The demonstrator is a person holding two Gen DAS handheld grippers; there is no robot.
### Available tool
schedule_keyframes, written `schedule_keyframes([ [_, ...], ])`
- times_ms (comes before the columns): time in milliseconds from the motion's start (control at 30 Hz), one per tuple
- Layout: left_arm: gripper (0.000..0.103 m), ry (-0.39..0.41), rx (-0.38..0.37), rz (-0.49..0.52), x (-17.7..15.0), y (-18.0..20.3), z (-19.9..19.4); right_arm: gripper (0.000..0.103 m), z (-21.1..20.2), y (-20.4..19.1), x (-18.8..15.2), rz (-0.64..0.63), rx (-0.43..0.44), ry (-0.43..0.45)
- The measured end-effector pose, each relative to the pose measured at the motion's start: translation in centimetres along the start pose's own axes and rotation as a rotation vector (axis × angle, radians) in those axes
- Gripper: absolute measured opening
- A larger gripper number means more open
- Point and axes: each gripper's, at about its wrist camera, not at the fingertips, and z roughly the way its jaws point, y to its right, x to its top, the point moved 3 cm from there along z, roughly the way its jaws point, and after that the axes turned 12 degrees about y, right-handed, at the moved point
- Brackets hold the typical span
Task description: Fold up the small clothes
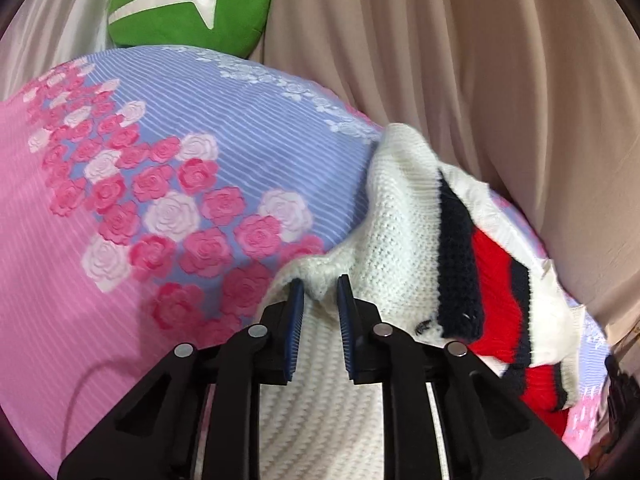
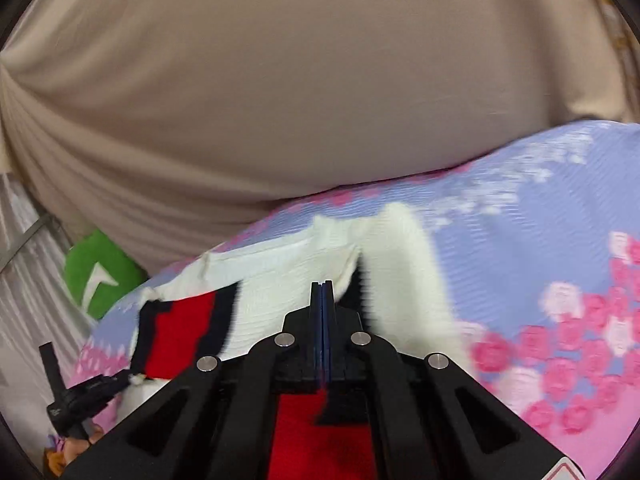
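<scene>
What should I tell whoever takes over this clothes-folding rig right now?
Left tool: pads pinch a fold of the white knitted sweater with red and navy stripes.
Right tool: shut, nothing visibly held, above the sweater.
The sweater lies rumpled on the pink and lilac rose-print bedcover.
Done: no finished fold visible.
Left: flatten and fold it.

Chunky knit sweater (image 1: 400, 220), ribbed bedsheet (image 1: 240, 108)

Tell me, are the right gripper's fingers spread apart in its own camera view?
No, the right gripper has its blue pads pressed flat together above the white sweater.
</scene>
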Motion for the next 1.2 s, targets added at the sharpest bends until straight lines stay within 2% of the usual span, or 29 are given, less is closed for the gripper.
schedule_keyframes([
  [33, 0.015, 0.017, 0.015, 0.022, -0.2, -0.1, 0.1, 0.0, 0.9, 1.7, -1.1, 0.006, -0.047, -0.05],
  [67, 0.015, 0.028, 0.019, 0.038, -0.4, 0.0, 0.1, 0.0, 1.7, 3.3, -2.2, 0.037, -0.055, -0.109],
  [100, 0.015, 0.035, 0.026, 0.054, -0.5, 0.3, 0.0, 0.0, 1.9, 4.0, -2.9, 0.077, -0.021, -0.136],
  [167, 0.015, 0.048, 0.04, 0.092, -0.8, 1.0, -0.3, 0.004, 0.7, 4.1, -2.2, 0.105, 0.015, -0.102],
  [200, 0.015, 0.049, 0.044, 0.098, -0.9, 1.2, -0.2, 0.014, 0.3, 3.4, -1.7, 0.095, 0.031, -0.083],
  [233, 0.015, 0.051, 0.047, 0.101, -1.0, 1.3, -0.2, 0.017, 0.3, 2.5, -1.2, 0.077, 0.054, -0.078],
  [300, 0.015, 0.05, 0.041, 0.088, -0.9, 1.1, -0.2, 0.039, 1.2, 0.4, -0.6, 0.035, 0.083, -0.087],
  [367, 0.015, 0.053, 0.037, 0.079, -0.7, 0.8, -0.4, 0.049, 3.1, -1.3, -1.2, 0.008, 0.092, -0.119],
  [400, 0.015, 0.061, 0.04, 0.081, -0.5, 0.7, -0.4, 0.05, 4.3, -2.0, -1.7, -0.001, 0.097, -0.151],
  [467, 0.014, 0.091, 0.075, 0.105, -0.2, 0.8, -0.7, 0.047, 6.3, -2.9, -2.9, -0.029, 0.081, -0.197],
  [533, 0.014, 0.093, 0.094, 0.106, 0.1, 0.3, -0.5, 0.011, 7.0, -3.7, -3.1, -0.065, 0.085, -0.185],
  [567, 0.013, 0.067, 0.088, 0.094, 0.1, -0.2, 0.0, 0.004, 6.6, -3.7, -3.0, -0.037, 0.104, -0.184],
  [633, 0.013, 0.03, 0.07, 0.054, 0.2, -1.1, 0.7, 0.003, 3.7, -3.4, -1.4, 0.002, 0.142, -0.085],
  [700, 0.013, 0.026, 0.059, 0.031, 0.5, -1.7, 0.8, 0.003, 1.0, -2.4, -0.5, 0.005, 0.121, -0.01],
  [733, 0.013, 0.023, 0.059, 0.026, 0.6, -1.8, 0.8, 0.003, 0.4, -1.2, -0.6, 0.011, 0.09, -0.001],
  [767, 0.013, 0.017, 0.057, 0.019, 0.5, -1.9, 0.9, 0.003, 0.7, -0.2, -1.0, 0.011, 0.054, -0.021],
  [833, 0.013, 0.012, 0.052, 0.014, 0.4, -1.8, 0.7, 0.003, 2.9, 2.0, -3.0, 0.014, -0.014, -0.125],
  [900, 0.01, 0.02, 0.009, 0.007, 0.4, -1.4, -0.4, 0.003, 2.6, 2.6, -3.0, 0.039, 0.016, -0.119],
  [1033, 0.013, -0.005, -0.094, 0.069, -0.5, 1.4, -3.1, 0.003, 2.3, 1.4, -2.7, -0.01, 0.013, -0.108],
  [1067, 0.019, -0.021, -0.114, 0.075, -0.9, 2.0, -3.5, 0.003, 2.3, 1.4, -2.8, -0.003, 0.018, -0.103],
  [1133, 0.039, -0.078, -0.145, 0.08, -1.8, 3.2, -3.0, 0.003, 1.7, 0.8, -2.6, 0.008, 0.04, -0.084],
  [1200, 0.038, -0.084, -0.15, 0.069, -2.4, 3.8, -3.5, 0.003, 0.7, 0.3, -2.4, -0.024, 0.045, -0.059],
])
